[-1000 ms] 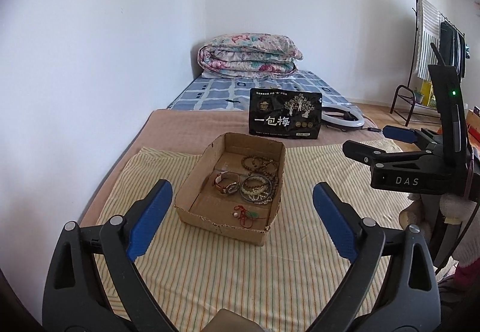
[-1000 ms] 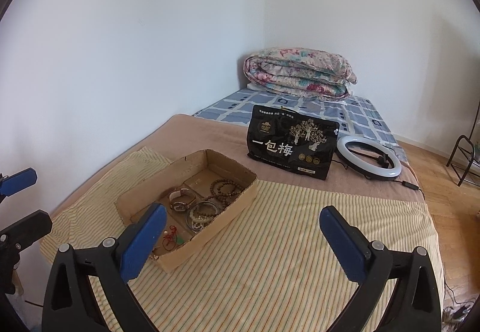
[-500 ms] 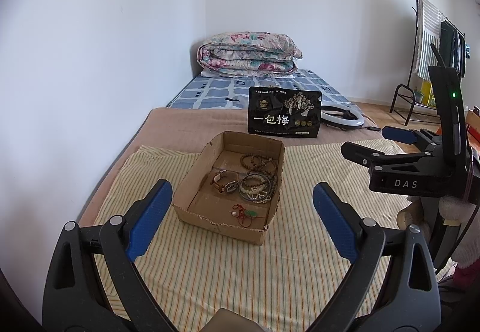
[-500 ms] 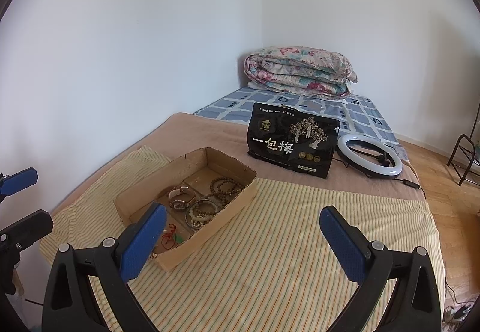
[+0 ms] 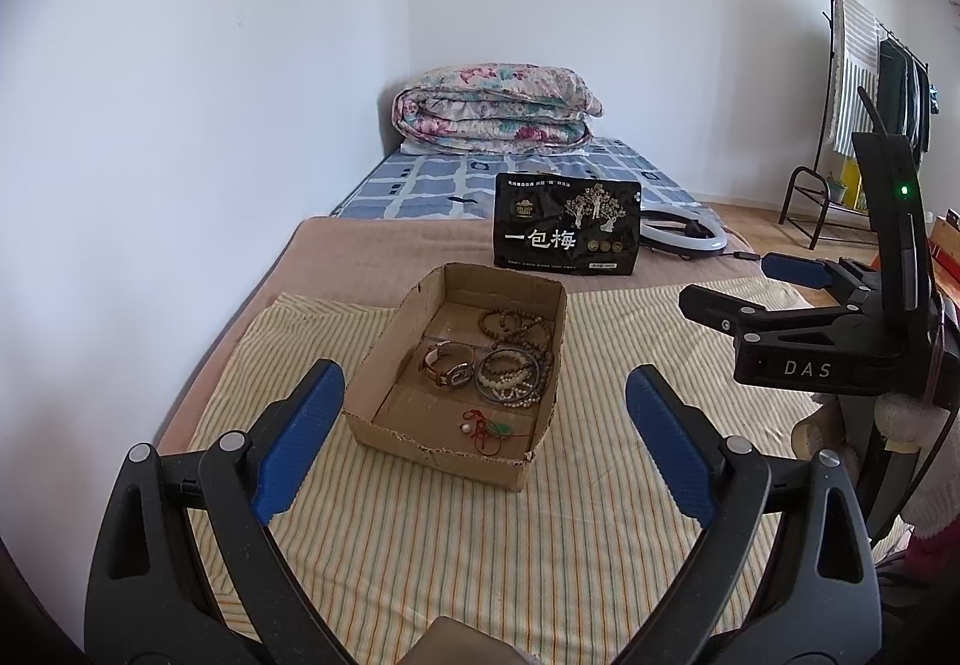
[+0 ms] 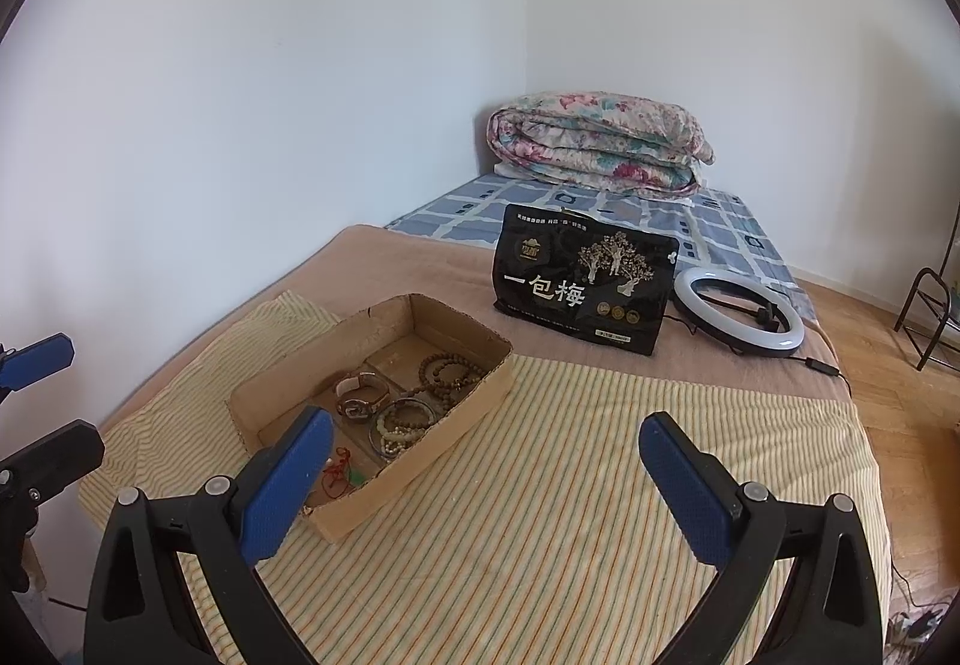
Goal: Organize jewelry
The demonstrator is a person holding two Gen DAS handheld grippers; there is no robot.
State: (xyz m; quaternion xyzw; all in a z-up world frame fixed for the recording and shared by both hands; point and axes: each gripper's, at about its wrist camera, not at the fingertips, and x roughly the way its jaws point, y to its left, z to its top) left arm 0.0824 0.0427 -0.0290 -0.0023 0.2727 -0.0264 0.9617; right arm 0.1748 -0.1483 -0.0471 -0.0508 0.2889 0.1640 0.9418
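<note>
A shallow cardboard box (image 5: 390, 347) (image 6: 480, 395) sits on a striped cloth. In it lie a brown-strap watch (image 5: 447, 368) (image 6: 360, 398), pale bead bracelets (image 5: 510, 374) (image 6: 405, 422), a dark bead bracelet (image 5: 510, 323) (image 6: 450, 368) and a red cord with a green pendant (image 5: 489, 428) (image 6: 345, 476). My left gripper (image 5: 483, 449) is open and empty, just short of the box. My right gripper (image 6: 486, 491) is open and empty, to the box's right; it shows in the left wrist view (image 5: 750, 287).
The striped cloth (image 5: 570, 515) covers a brown blanket (image 5: 360, 257) on a bed against a white wall. A black snack bag (image 5: 567, 230) stands behind the box, with a ring light (image 6: 738, 320) beside it. A folded floral quilt (image 5: 495, 107) lies farther back. A clothes rack (image 5: 870, 65) stands at right.
Both grippers have drifted very slightly; the box sits a touch lower in the left view. Jaws stay open and nothing was picked up.
</note>
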